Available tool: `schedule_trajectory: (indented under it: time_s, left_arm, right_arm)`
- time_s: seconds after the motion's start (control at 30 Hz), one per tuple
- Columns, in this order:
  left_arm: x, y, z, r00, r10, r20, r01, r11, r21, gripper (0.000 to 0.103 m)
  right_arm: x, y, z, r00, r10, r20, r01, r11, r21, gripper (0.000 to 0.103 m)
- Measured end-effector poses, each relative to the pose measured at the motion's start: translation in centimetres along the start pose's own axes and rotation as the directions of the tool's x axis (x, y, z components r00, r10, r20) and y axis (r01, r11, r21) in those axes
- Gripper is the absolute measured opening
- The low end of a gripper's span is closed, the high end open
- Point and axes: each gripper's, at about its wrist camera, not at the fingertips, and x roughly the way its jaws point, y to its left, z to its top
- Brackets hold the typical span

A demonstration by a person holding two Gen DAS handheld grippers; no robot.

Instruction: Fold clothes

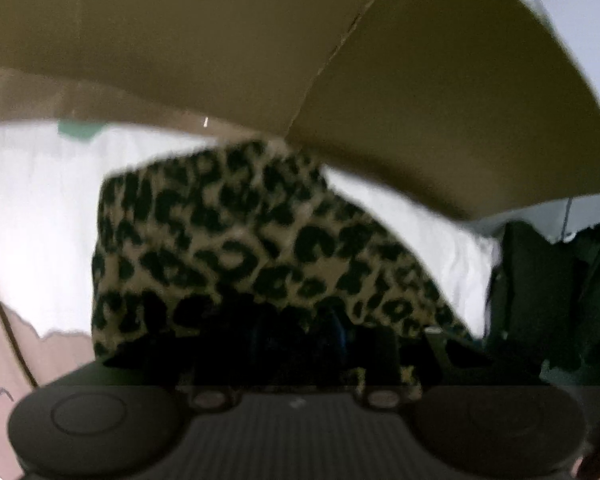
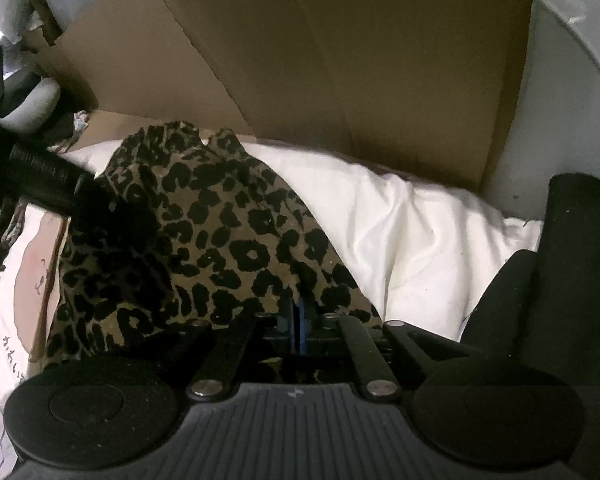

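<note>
Both of my grippers meet one leopard-print cloth, heaped on a white sheet in front of a cardboard box. My right gripper is clenched on the cloth's near edge, directly ahead of it. My left gripper sits under the cloth's near hem; whether it grips, I cannot tell. The cloth's long axis runs away from my right gripper, up and leftward towards the left one.

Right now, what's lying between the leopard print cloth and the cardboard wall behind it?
In the right wrist view, white fabric fills that stretch, running from the leopard print cloth back to the foot of the cardboard wall.
</note>
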Motion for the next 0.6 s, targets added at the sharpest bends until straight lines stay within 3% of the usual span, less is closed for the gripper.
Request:
schedule_trajectory:
  time_s: [0.23, 0.53, 0.6]
  left_arm:
    - [-0.5, -2.8, 2.2, 0.998, -0.012, 0.057, 0.013, 1.000, -0.014, 0.040]
    - [0.3, -5.1, 3.1, 0.998, 0.039, 0.050, -0.035, 0.997, -0.072, 0.047]
    - [1.1, -4.7, 3.1, 0.999, 0.028, 0.019, -0.026, 0.993, -0.119, 0.047]
  right_arm:
    - [-2.8, 1.0, -0.6, 0.997, -0.003, 0.077, 0.006, 0.999, -0.044, 0.000]
    - [-4.3, 2.6, -1.5, 0.992, -0.008, 0.129, 0.022, 0.994, -0.108, 0.000]
    - [-4.4, 3.1, -1.7, 0.990, -0.012, 0.140, 0.031, 0.991, -0.130, 0.000]
